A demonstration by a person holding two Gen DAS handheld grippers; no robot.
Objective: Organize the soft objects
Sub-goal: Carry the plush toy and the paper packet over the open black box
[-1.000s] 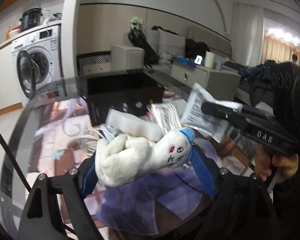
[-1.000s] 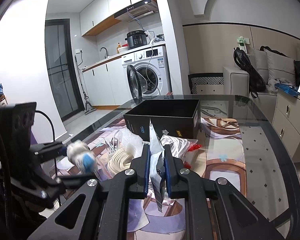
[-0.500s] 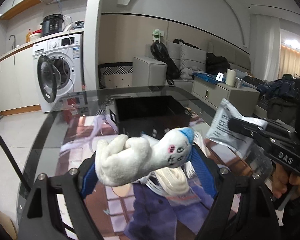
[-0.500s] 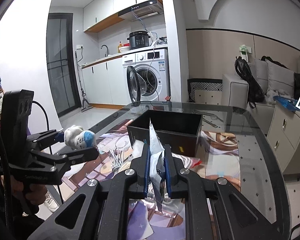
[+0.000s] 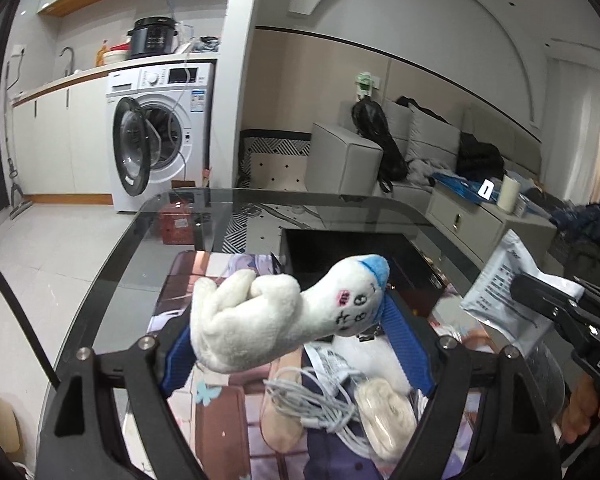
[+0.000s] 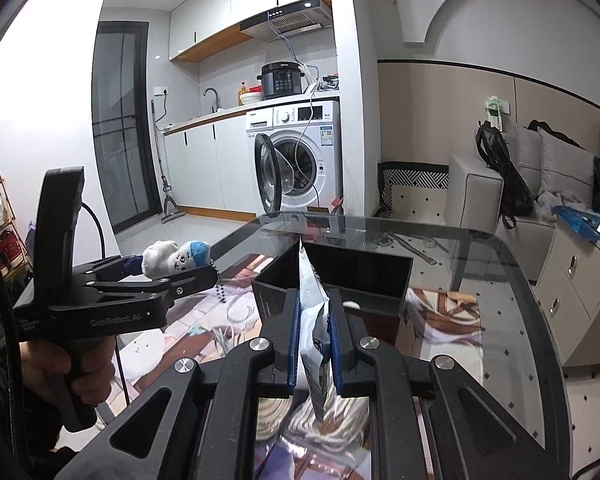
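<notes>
Currently: left gripper (image 5: 288, 320) clamps white plush toy (image 5: 276, 316); right gripper (image 6: 314, 320) pinches sealed white packet (image 6: 311, 312); both held aloft near black box (image 6: 360, 280), presumably for deposit.

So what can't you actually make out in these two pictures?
- Black box floor: in the right wrist view the white packet and right gripper cover it; in the left wrist view the plush toy does.
- Packet print: too small and blurred in both views.
- Cable bundle: partly behind the left gripper.
</notes>
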